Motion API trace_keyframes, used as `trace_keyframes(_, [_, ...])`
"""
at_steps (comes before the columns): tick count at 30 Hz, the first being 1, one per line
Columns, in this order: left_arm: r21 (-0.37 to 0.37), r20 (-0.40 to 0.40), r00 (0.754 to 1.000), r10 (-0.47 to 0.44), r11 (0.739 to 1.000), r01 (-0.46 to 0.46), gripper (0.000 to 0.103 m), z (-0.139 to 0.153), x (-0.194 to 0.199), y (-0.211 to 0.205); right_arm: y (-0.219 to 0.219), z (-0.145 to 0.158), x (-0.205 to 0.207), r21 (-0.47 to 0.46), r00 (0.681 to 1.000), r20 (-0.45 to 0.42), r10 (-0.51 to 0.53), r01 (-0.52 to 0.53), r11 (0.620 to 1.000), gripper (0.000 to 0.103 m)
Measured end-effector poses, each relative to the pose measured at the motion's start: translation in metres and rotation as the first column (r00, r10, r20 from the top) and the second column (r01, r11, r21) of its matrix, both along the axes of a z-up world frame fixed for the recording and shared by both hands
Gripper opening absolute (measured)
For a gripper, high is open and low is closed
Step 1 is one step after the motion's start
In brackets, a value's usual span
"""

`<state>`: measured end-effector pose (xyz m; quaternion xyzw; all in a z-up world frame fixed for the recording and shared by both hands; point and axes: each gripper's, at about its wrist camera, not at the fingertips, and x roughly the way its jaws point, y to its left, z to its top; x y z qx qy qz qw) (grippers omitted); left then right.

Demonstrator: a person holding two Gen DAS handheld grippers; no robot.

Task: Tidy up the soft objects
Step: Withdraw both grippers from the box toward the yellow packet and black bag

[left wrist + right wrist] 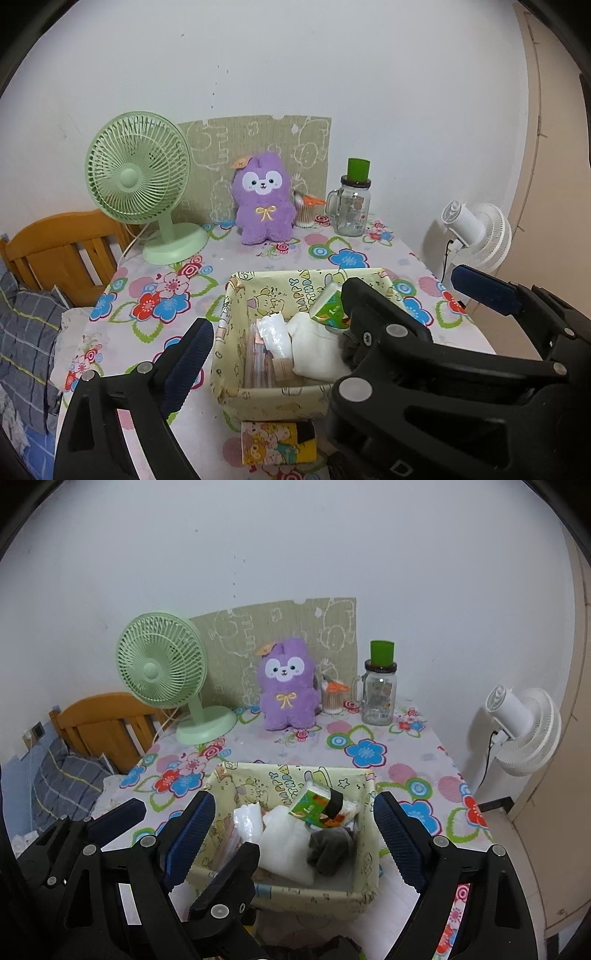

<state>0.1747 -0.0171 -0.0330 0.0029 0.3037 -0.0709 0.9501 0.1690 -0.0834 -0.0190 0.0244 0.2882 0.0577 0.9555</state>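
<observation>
A yellow cartoon-print fabric basket (229,325) (365,867) sits at the table's near side. It holds a white cloth (314,347) (284,845), a grey sock (328,849), a green tissue pack (328,306) (310,805) and clear plastic packets (273,332). A purple plush toy (264,199) (288,686) stands upright at the back. My left gripper (332,317) is open and empty over the basket. My right gripper (293,838) is open and empty, its fingers on either side of the basket. The left gripper (184,849) also shows at the right wrist view's lower left.
A green desk fan (136,177) (162,672) stands at the back left. A glass jar with green cup (351,203) (378,690) and a cotton-swab cup (306,212) stand at the back right. A patterned packet (277,443) lies before the basket. A white fan (524,727) stands right, a wooden headboard (62,247) left.
</observation>
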Motion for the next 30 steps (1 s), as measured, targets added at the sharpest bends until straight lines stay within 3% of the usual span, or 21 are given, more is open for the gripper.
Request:
trace_keyframes(14, [0.006,0.047,0.999,0.008,1.000,-0.008,0.097,0.009,-0.047,0.000,0.002,0.011,-0.052,-0.013,0.999,0.044,-0.013,0.014,1.000,0.090])
trace_keyframes(30, [0.010,0.049,0.999,0.003,1.000,-0.004,0.097,-0.009,-0.084,-0.007,-0.001,-0.009,-0.092,-0.041,0.998,0.034,-0.051,0.053,0.998,0.090])
